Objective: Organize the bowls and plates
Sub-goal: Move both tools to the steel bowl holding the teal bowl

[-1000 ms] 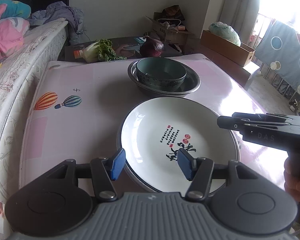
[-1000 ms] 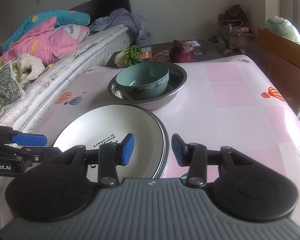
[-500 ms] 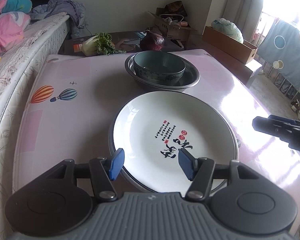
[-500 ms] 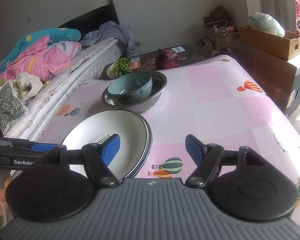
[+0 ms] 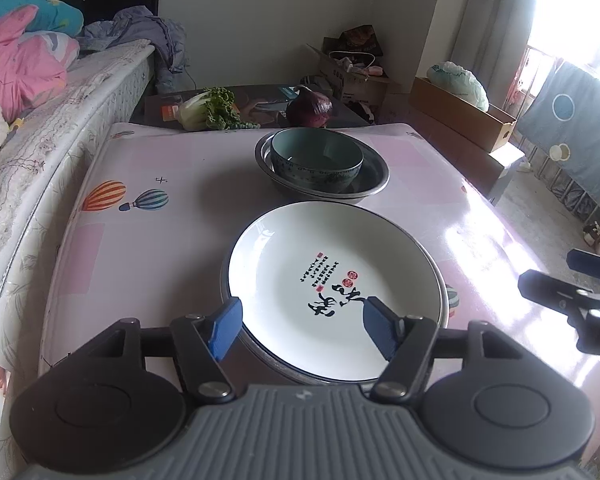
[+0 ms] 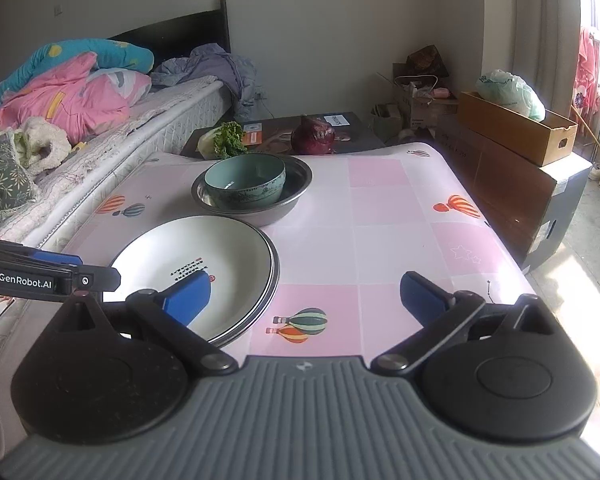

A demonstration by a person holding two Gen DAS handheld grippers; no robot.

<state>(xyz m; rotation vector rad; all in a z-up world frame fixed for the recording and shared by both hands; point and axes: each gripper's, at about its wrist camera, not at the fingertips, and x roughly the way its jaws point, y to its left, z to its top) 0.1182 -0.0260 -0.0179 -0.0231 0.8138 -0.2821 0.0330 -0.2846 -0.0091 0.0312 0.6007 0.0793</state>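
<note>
Landmark: white plate point(image 5: 332, 292), top of a small stack on the pink bench point(image 5: 148, 240).

Bed point(image 5: 52, 112) runs along the bench's left edge, well left of the plate.

My left claw point(image 5: 302, 326) hangs over the plate's near rim — fingers spread wide, nothing between them, not touching the plate as far as I can tell.

Past the plate, just beyond its far rim: teal bowl point(image 5: 316, 158) nested inside a steel basin point(image 5: 372, 176). Behind those, off the bench, a leafy cabbage point(image 5: 208, 110) and a red onion point(image 5: 310, 108).

Right of the plate: my right claw point(image 6: 304, 294), held above bare bench — wide open, empty. Its left finger point(image 6: 186, 298) overlaps the plate's right side in its own view; contact unclear.
</note>
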